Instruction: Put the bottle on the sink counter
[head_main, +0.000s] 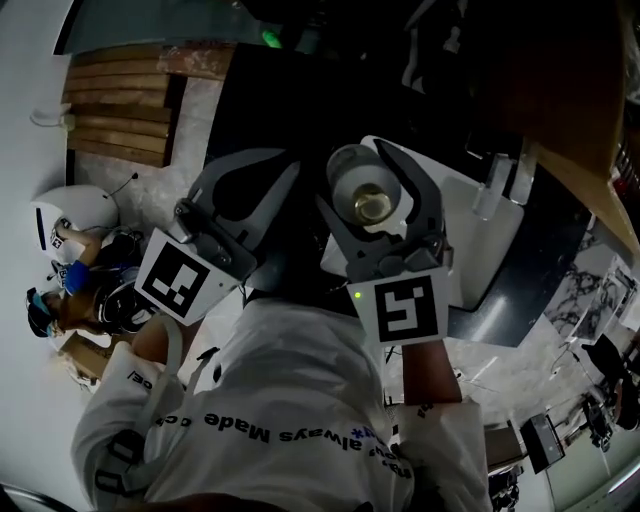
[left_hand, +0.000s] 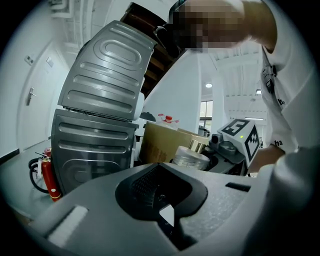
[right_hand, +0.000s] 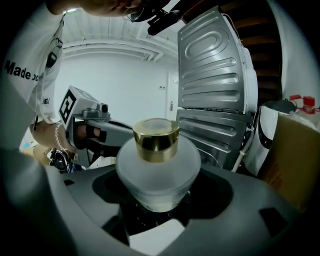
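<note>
R gripper (right_hand: 159, 192), right under its own cam, is clamped on the bottle (right_hand: 157, 165). The jaws press both sides of the frosted round body, w/ the gold cap on top and the bottle upright. In head view this gripper (head_main: 368, 172) sits centre frame w/ the bottle (head_main: 362, 200) seen from above, cap up. Its marker cube (head_main: 405, 305) is just below, at the person's wrist.

L gripper (head_main: 270, 175) is just left of it, close but apart. In its own view the L gripper (left_hand: 162, 172) has its jaws together w/ nothing between them. Its marker cube (head_main: 180, 275) is at lower left centre.

Behind the bottle in head view is a white sink (head_main: 480, 260) w/ a tap (head_main: 495, 185), set in a dark counter (head_main: 560, 235) at right. Can't tell if the bottle touches anything below.

Bottom of head view is filled by a white printed shirt (head_main: 280, 410). Wooden slats (head_main: 115, 110) are at upper left.

A ribbed metal panel (left_hand: 102, 100) fills the left of the L gripper view. A red extinguisher (left_hand: 47, 177) is at its lower left and a cardboard box (left_hand: 160, 142) at centre.
</note>
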